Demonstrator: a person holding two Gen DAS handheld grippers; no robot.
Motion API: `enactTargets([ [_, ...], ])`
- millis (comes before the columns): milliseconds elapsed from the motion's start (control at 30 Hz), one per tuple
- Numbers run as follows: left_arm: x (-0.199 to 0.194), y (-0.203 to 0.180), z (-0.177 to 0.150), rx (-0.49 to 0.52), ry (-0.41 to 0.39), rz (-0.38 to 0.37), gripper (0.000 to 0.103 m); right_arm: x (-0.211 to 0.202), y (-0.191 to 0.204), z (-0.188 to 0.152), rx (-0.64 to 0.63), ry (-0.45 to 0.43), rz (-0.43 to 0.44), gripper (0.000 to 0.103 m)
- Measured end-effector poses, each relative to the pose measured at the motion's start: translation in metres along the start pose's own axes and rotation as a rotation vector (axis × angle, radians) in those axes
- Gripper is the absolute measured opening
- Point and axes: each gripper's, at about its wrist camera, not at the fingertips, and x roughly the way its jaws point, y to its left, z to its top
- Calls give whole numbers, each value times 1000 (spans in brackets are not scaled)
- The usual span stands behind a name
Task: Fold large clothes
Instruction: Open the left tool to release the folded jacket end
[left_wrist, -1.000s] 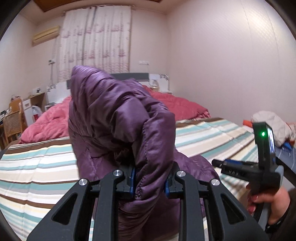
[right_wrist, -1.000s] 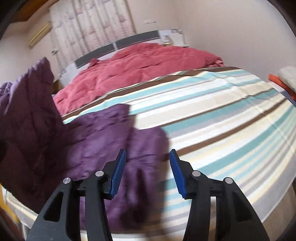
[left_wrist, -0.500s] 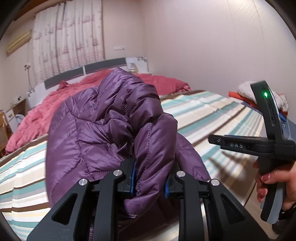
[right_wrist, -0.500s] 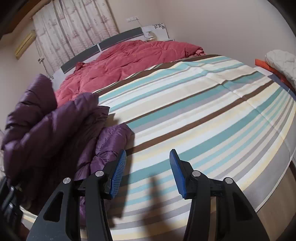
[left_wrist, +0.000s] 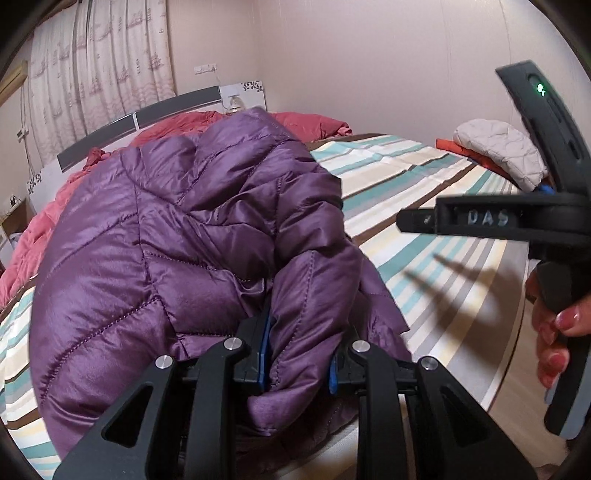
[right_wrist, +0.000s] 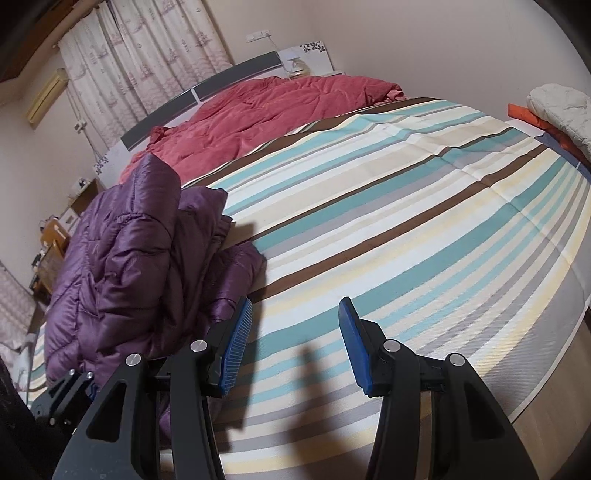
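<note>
Jacket (left_wrist: 155, 236) — glossy quilted purple, pinched in left tongs (left_wrist: 297, 354); right tongs (right_wrist: 295, 343) agape, apparently empty — striped sheet (right_wrist: 406, 206).

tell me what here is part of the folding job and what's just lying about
Part of the job:
- shiny purple quilted puffer jacket
- left tongs, clamped on a fold of it
- right tongs, open over the bed
- striped bedsheet

Lying about:
- red crumpled quilt
- white padded garment
- patterned curtains
</note>
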Motion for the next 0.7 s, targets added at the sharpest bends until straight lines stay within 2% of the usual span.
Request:
enactTargets([
  [33,-6,3,3,-16,1,-17,27,-1,1,0,-3,-1,2,49],
  [100,-11,6,8,-48,-6,-66,42,-2,4,1,-10,-4,12,49],
  [133,-21,10,12,-73,-25,-113,53,-3,6,1,-12,-7,16,49],
  [167,-30,14,14,-90,-45,-139,58,-4,7,1,-13,-9,20,49],
  [233,-57,25,19,-117,-110,-178,65,-7,10,3,-16,-16,38,49],
  [300,-77,41,22,-148,-164,-177,70,-11,14,6,-25,-29,44,49],
  [367,-87,64,24,-203,-191,-145,72,-15,17,8,-26,-38,61,52],
  [433,-90,100,25,-295,-207,-65,73,-19,23,13,-26,-49,87,66],
  [500,-85,144,22,-409,-194,62,73,-24,32,20,-33,-67,133,67],
  [567,-78,180,15,-516,-174,136,72,-27,48,29,-61,-84,169,67],
  [633,-64,204,7,-589,-128,184,72,-23,61,36,-65,-72,225,67],
  [700,-49,214,4,-610,-78,184,69,-9,75,43,-66,-31,264,65],
])
